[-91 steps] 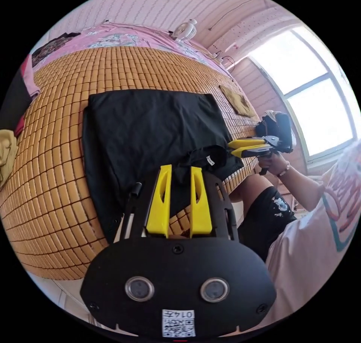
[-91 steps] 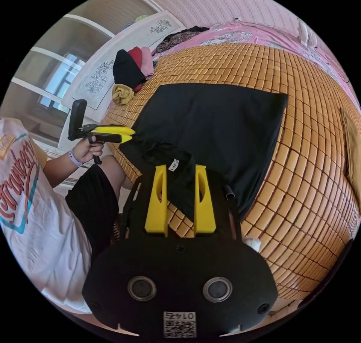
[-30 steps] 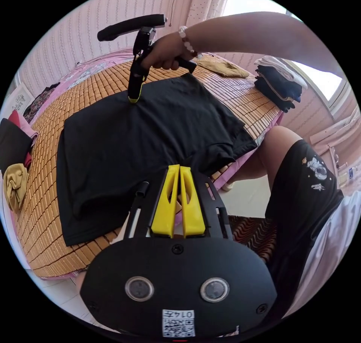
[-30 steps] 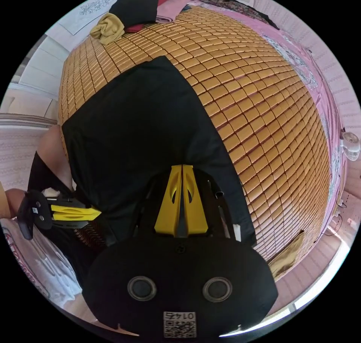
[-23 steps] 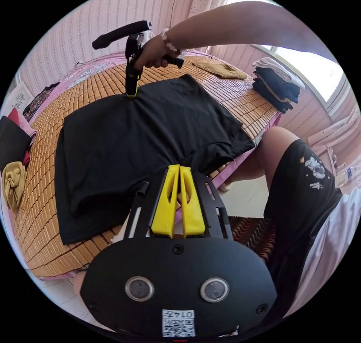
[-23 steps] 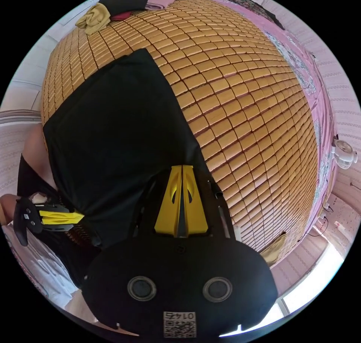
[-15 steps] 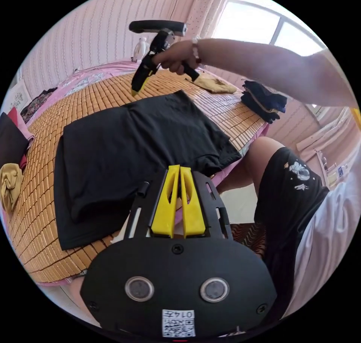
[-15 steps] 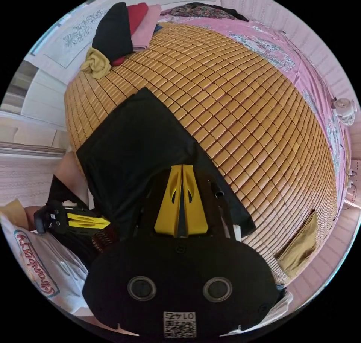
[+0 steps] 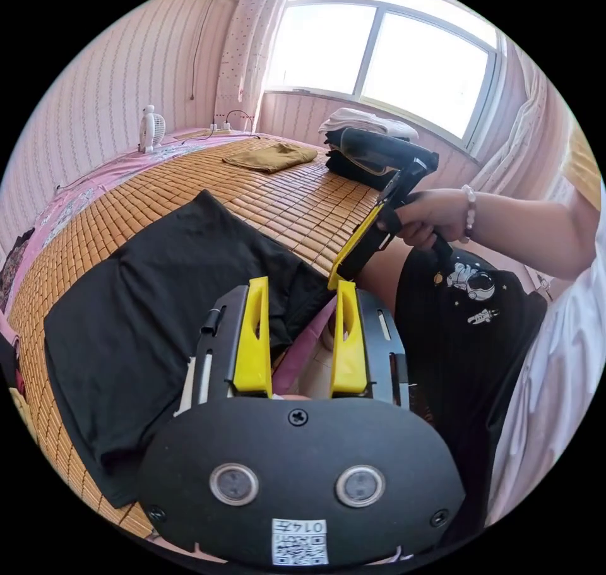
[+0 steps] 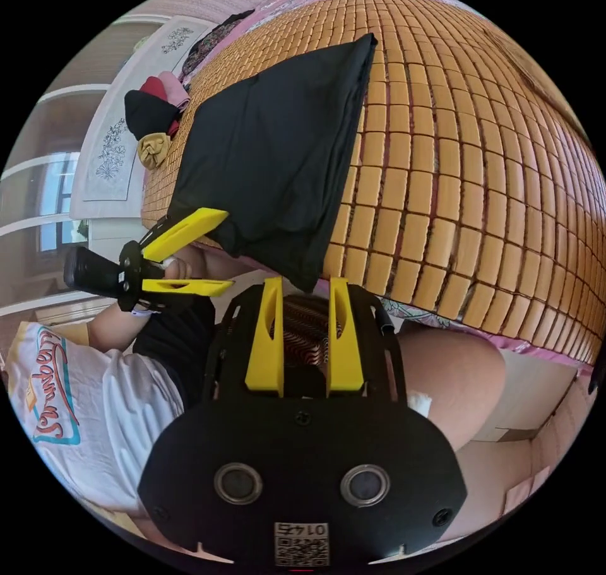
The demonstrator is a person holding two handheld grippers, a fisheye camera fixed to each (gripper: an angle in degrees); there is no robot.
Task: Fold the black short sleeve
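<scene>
With both the left gripper (image 9: 300, 335) and right gripper (image 10: 304, 335) released and empty, the half-folded black short sleeve (image 9: 158, 310) lies left of centre on the bamboo mat (image 9: 297, 202); next, pinch two matching corners evenly.

One black short-sleeve shirt (image 9: 158, 310) is lying on one bed covered by a woven bamboo mat (image 9: 284, 202). Two yellow-jawed handheld grippers are showing: the left gripper (image 9: 300, 291) and the right gripper (image 9: 341, 272). One folded olive-brown garment (image 9: 271, 156), one stack of folded clothes (image 9: 353, 142) and one small white fan (image 9: 151, 127) are sitting farther back.
</scene>
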